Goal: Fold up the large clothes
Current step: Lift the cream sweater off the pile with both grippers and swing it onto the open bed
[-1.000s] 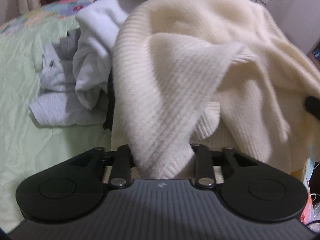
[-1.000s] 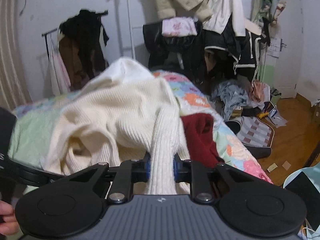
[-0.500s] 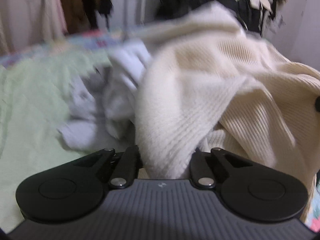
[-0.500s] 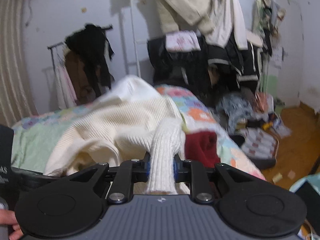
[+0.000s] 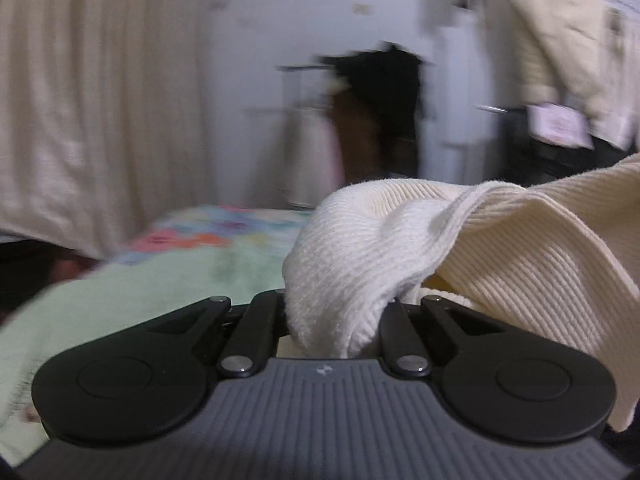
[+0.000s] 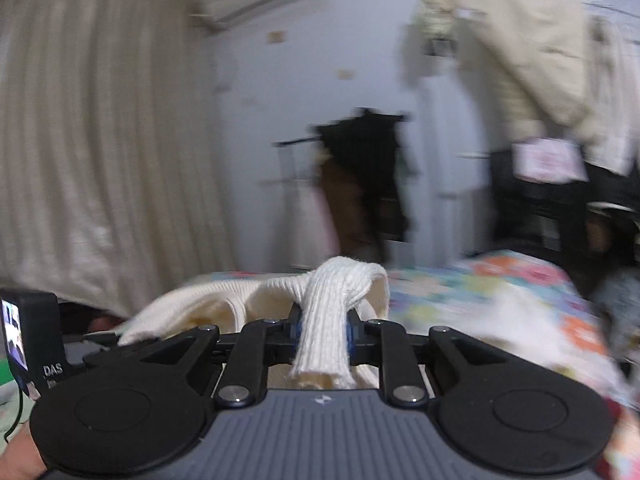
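The left gripper (image 5: 334, 320) was clamped tight on a thick fold of the cream ribbed sweater (image 5: 500, 248), the knit bunched and bulging up out of the narrow gap between its fingers, jaws drawn in close. From there the sweater ran away to the right of the left wrist view in a raised, taut sheet, clear of the pale green bedspread (image 5: 120, 304) below it. The right gripper (image 6: 324, 332) had its blue-padded fingers (image 6: 297, 330) pinched on a rolled ribbed end of the same sweater (image 6: 326, 312), what looked like a cuff, its loose end spilling back over the gripper body. More of the knit trailed off to the left, toward the other gripper's camera unit (image 6: 28, 336) at the frame edge. Beyond lay the flowered quilt (image 6: 500, 280). Further out, all smeared by motion blur: a cream curtain (image 6: 100, 140), dark clothes on a rack (image 6: 364, 152), and a pale coat (image 6: 532, 60) hung high on the right.
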Available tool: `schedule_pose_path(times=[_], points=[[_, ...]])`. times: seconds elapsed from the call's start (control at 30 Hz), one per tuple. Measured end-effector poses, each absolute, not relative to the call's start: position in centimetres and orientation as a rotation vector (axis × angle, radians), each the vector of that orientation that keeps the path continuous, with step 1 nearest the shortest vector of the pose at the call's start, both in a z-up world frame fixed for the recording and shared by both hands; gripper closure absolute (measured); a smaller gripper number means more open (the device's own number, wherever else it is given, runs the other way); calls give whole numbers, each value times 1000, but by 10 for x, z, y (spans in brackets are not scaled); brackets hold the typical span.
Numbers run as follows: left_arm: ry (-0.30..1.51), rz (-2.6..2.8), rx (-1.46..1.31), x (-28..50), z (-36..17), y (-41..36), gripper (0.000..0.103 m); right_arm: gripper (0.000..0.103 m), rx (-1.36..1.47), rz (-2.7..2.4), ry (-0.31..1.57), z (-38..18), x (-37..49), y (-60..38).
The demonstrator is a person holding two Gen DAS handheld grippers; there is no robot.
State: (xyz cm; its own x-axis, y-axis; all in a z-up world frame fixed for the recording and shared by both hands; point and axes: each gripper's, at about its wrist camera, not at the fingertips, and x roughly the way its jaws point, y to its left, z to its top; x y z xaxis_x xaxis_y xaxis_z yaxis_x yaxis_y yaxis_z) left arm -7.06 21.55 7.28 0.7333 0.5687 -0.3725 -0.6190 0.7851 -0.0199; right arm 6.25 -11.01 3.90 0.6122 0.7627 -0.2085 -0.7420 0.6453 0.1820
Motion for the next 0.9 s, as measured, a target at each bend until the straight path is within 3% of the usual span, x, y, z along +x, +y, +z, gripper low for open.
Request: schedule_pose_path(times=[0.1,0.23,0.3,0.4,0.53,0.6,0.73,0.87,0.9], points=[[389,765,-229,-98,68,281,94,84,75,970,294,35,79,-51],[604,905,-326,-104,2,371,88,83,71,1100,415,2,125,53],[795,953,-388,-107,-41,413,86,69,70,1130,566,-37,151,123],[866,922,-475,-128,-71,435,82,67,60,1013,783,-92,187,168],[808,823,-418,-132,-51,428,69,66,100,999,858,-121,194,160],[809,775,-342,-124,-45,419,62,57,47,1029,888,-129,188,152],[862,700,-81,-79,-33,400,48,52,-56,1107,953,-148,171,150],[899,728,-59,-58,-26,408,46,46,-225,1230,962,-162,139,160],[877,739,-203,-58,-22,427,46,46,-273,1252,950,-164,131,164]])
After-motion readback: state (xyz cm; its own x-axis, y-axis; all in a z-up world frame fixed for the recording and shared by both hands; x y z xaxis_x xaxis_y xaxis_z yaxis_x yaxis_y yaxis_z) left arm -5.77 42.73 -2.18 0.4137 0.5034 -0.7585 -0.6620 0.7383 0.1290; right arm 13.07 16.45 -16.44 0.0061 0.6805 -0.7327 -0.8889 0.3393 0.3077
